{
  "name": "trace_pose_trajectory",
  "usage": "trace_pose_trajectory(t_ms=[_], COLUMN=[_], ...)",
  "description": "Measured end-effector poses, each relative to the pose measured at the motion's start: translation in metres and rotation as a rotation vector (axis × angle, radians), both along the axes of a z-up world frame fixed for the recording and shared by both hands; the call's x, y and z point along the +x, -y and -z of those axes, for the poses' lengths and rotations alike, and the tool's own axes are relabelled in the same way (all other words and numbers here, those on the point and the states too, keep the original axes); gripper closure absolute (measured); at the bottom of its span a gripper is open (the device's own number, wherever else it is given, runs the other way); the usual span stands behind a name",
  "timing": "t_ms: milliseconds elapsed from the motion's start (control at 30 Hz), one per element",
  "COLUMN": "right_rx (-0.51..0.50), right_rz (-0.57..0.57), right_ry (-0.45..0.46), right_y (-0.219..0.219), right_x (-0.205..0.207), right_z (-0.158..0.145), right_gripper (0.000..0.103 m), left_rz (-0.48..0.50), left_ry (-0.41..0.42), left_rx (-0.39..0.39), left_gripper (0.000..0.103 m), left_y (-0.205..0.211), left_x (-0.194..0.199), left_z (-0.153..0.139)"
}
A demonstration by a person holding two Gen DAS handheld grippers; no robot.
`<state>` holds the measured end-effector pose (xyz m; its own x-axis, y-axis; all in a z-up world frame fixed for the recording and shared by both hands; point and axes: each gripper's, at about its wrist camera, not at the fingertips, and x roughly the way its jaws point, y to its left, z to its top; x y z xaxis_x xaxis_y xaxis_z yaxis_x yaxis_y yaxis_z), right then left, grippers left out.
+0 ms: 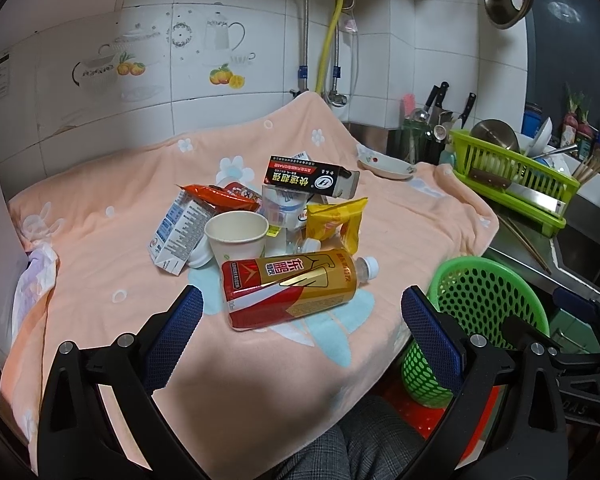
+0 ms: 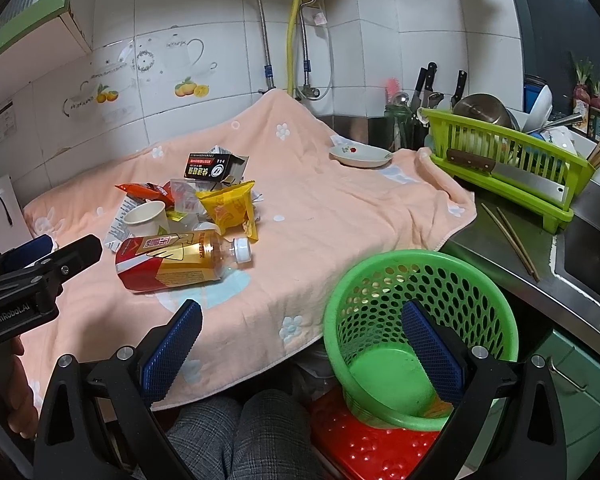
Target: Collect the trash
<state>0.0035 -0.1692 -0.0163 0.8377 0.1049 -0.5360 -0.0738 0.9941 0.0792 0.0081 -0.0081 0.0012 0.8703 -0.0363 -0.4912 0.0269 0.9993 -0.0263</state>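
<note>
A pile of trash lies on a peach blanket (image 1: 112, 252): a gold and red drink bottle (image 1: 290, 288) on its side at the front, a paper cup (image 1: 237, 236), a milk carton (image 1: 178, 232), a yellow snack bag (image 1: 336, 218), an orange wrapper (image 1: 216, 194) and a black box (image 1: 310, 176). My left gripper (image 1: 302, 308) is open just short of the bottle (image 2: 172, 262). A green perforated basket (image 2: 416, 336) stands off the blanket's front right edge. My right gripper (image 2: 302, 322) is open and empty above the basket's left rim. The left gripper (image 2: 48, 254) also shows at the right wrist view's left edge.
A small dish (image 1: 386, 166) sits at the blanket's far right corner. A green dish rack (image 2: 504, 160) with a cleaver, knives and chopsticks (image 2: 512, 236) lies on the steel counter to the right, beside a sink. A red stool (image 2: 372, 444) holds the basket. Checked trouser knees (image 2: 240, 436) are below.
</note>
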Motion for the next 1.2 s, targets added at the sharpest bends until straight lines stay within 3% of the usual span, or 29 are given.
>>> trace_pose_trajectory(t_ms=[800,1200], right_rx=[0.012,0.049], right_rz=[-0.040,-0.141], right_ry=[-0.045,-0.085], right_y=[-0.007,-0.022], right_x=[0.047,0.092], right_z=[-0.001,-0.002], right_gripper=[0.006,0.006], left_rz=[-0.004,-0.032], left_ry=[-0.064,-0.096], left_rx=[-0.012,-0.021], left_gripper=[0.005,0.005], left_y=[-0.022,-0.051], left_x=[0.041,0.054], left_z=[0.004,0.011])
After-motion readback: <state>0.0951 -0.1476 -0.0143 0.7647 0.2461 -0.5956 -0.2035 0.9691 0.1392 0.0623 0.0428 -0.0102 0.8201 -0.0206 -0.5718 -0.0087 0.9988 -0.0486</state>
